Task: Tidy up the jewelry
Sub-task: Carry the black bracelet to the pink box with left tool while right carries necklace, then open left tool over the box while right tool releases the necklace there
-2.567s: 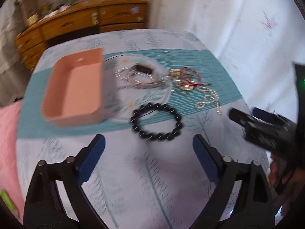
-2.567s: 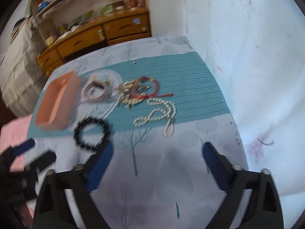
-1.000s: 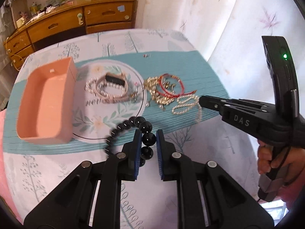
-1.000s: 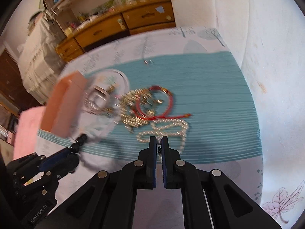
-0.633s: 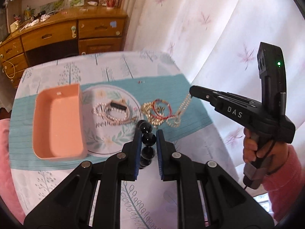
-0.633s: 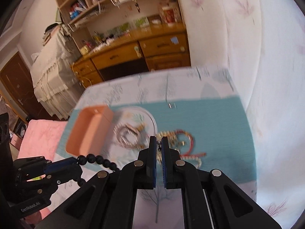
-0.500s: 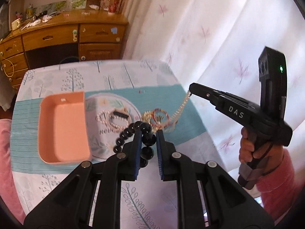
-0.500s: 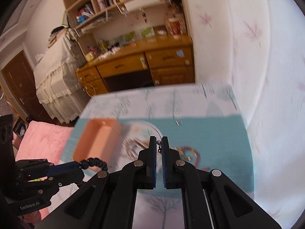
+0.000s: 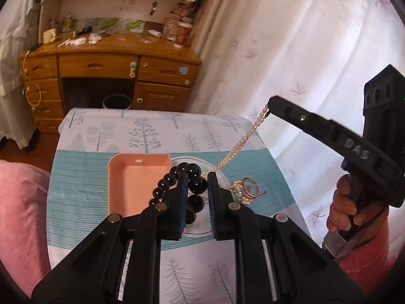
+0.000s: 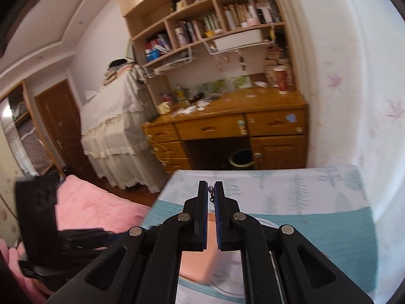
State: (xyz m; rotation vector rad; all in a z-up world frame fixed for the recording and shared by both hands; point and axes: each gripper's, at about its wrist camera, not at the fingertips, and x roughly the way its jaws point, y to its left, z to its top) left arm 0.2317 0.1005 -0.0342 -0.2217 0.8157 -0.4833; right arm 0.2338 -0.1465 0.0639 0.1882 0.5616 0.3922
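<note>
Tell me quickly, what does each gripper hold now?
Left gripper: shut on the black bead bracelet.
Right gripper: shut on the pearl necklace, which hangs down from it.

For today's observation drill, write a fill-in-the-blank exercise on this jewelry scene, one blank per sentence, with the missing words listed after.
1. The left tongs are shut on a bracelet of ____ beads.
2. The right tongs hold a ____ necklace that hangs down toward the table.
3. The open box on the teal cloth is ____ in colour.
4. Red and gold jewelry lies on the cloth, to the ____ of the box.

Missing words: black; pearl; pink; right
</note>
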